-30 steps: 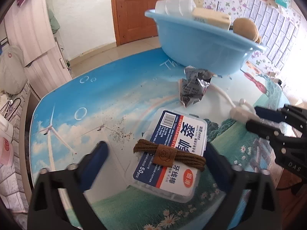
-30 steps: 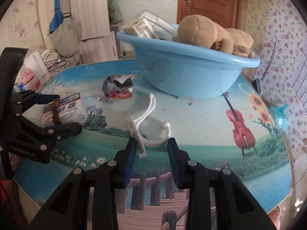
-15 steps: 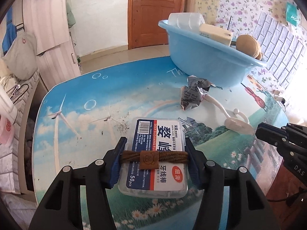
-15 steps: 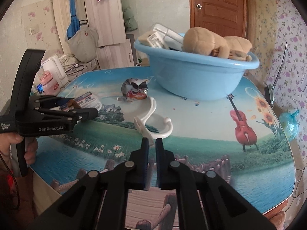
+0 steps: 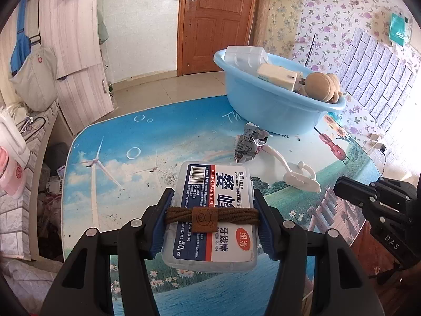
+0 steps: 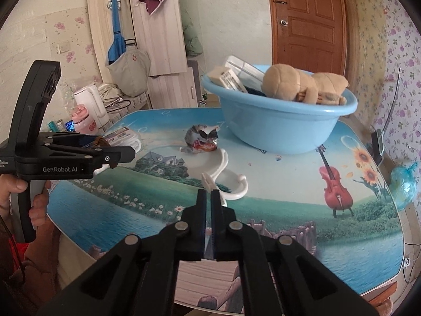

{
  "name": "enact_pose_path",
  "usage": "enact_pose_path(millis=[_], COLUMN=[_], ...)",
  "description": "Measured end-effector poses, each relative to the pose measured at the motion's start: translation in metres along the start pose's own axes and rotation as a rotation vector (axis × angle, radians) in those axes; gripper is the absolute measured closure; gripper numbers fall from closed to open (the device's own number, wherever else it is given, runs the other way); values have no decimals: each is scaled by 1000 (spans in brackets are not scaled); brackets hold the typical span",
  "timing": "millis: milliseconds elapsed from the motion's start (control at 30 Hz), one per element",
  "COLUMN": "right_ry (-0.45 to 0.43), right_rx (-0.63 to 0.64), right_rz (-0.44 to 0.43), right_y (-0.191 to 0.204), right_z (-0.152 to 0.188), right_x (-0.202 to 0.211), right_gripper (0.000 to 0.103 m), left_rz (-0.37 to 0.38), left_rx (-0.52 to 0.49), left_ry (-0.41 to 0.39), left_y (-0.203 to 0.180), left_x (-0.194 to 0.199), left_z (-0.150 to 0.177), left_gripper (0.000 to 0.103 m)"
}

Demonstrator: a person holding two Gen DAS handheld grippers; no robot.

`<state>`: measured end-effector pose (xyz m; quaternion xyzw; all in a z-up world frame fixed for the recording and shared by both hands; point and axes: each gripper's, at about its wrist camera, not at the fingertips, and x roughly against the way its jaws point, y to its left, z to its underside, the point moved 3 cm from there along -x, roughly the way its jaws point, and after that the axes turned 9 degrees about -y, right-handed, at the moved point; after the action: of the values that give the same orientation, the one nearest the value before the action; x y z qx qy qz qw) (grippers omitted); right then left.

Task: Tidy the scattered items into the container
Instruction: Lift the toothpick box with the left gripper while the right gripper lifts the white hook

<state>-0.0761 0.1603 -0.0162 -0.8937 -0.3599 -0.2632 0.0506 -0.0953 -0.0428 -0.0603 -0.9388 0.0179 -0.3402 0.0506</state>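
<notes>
Since a second ago the left claw (image 5: 211, 221) has gone from spread wide around the clear plastic dental-floss box with the blue-and-white label (image 5: 214, 210) to clamped on its two long sides, and the right claw (image 6: 208, 208) has drawn its fingers together until only a thin slit shows between them, gripping nothing. Going left to right across the bench printed with sky and meadow (image 5: 118, 163): the floss box sits nearest the left edge, held by the left claw, with a brown braided hair tie carrying a small bear tag (image 5: 202, 217) stretched across its top between the pads; whether the box has left the bench surface I cannot tell. Its long axis runs away from the claw toward the far side, barcode end leading, roughly toward the round light-blue plastic basin (image 5: 273, 115). Next come a crumpled silver snack wrapper (image 5: 248, 144) just beside the basin's foot, then a white plastic hook (image 5: 297, 173) lying flat near the right claw. The basin, toward the far right, already holds a tan plush toy (image 6: 294, 84), a cream carton (image 5: 279, 75) and a clear plastic case (image 5: 246, 54). By my reading the grasp step is done; next calls for lifting the box over the rim, and releasing it there.
</notes>
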Motion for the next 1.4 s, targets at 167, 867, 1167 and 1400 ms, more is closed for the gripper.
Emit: enact_pose_path(millis=[167, 867, 1167, 1400], right_ry=[-4, 159, 82, -28], right_rx=[4, 74, 67, 95], right_rz=[14, 39, -53, -114], right_y=[-2, -14, -6, 11], right_z=[-2, 4, -7, -33], right_x=[-1, -61, -30, 5], right_gripper=[98, 57, 57, 57], left_rz=[0, -5, -5, -7], left_rx=[0, -4, -15, -29], left_ry=[4, 3, -60, -94], left_y=[0, -4, -10, -17], left_x=[1, 8, 30, 42], left_z=[2, -3, -23, -38], left_gripper=[46, 46, 46, 46])
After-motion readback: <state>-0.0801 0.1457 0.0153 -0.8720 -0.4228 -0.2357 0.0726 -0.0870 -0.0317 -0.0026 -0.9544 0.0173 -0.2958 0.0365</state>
